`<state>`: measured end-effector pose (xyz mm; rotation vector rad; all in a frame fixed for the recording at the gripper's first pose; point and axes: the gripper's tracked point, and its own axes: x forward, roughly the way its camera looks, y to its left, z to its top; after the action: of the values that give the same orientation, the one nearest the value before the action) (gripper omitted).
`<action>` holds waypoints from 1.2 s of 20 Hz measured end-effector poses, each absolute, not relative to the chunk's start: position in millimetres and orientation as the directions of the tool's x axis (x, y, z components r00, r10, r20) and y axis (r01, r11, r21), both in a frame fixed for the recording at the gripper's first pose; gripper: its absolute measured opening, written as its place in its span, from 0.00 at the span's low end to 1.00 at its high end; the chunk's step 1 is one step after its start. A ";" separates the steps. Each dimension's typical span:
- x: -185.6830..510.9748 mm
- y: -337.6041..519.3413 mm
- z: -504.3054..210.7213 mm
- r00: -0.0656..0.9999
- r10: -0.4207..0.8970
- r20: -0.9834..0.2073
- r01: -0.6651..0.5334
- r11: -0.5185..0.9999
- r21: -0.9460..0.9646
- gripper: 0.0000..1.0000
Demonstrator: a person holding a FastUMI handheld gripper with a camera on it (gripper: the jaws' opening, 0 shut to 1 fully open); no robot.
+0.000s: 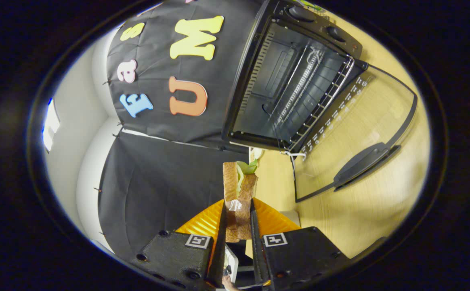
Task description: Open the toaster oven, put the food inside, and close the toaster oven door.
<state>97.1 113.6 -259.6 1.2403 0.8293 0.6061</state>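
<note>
My gripper (pixel 238 206) is shut on a sandwich (pixel 240 190), two slices of brown bread with green lettuce sticking out at the far end. Both fingers (pixel 223 220) press on its sides. The view is rolled sideways. Beyond the sandwich stands the black toaster oven (pixel 295 76) with its cavity open and a wire rack (pixel 319 97) inside. Its glass door (pixel 356 133) is folded down flat over the wooden table (pixel 352 218), with the dark handle (pixel 366 163) at its outer edge. The sandwich is held in the air ahead of the oven's opening, outside it.
Two knobs (pixel 301 14) sit on the oven's control panel. Black cloth (pixel 158 186) forms the booth wall behind and beside the oven. A white wall (pixel 73 121) lies past the cloth. A small white object (pixel 289 216) rests on the table by my fingers.
</note>
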 end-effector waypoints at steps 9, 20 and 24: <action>179.6 50.8 -302.6 0.818 0.527 -0.230 0.178 0.148 0.973 0.34; 244.9 19.8 -335.6 0.901 0.331 -0.280 0.245 0.145 0.959 0.37; 255.1 31.5 -343.3 0.863 0.372 -0.341 0.267 0.238 0.934 0.39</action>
<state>255.1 31.5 -343.3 1.3505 0.5677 0.0777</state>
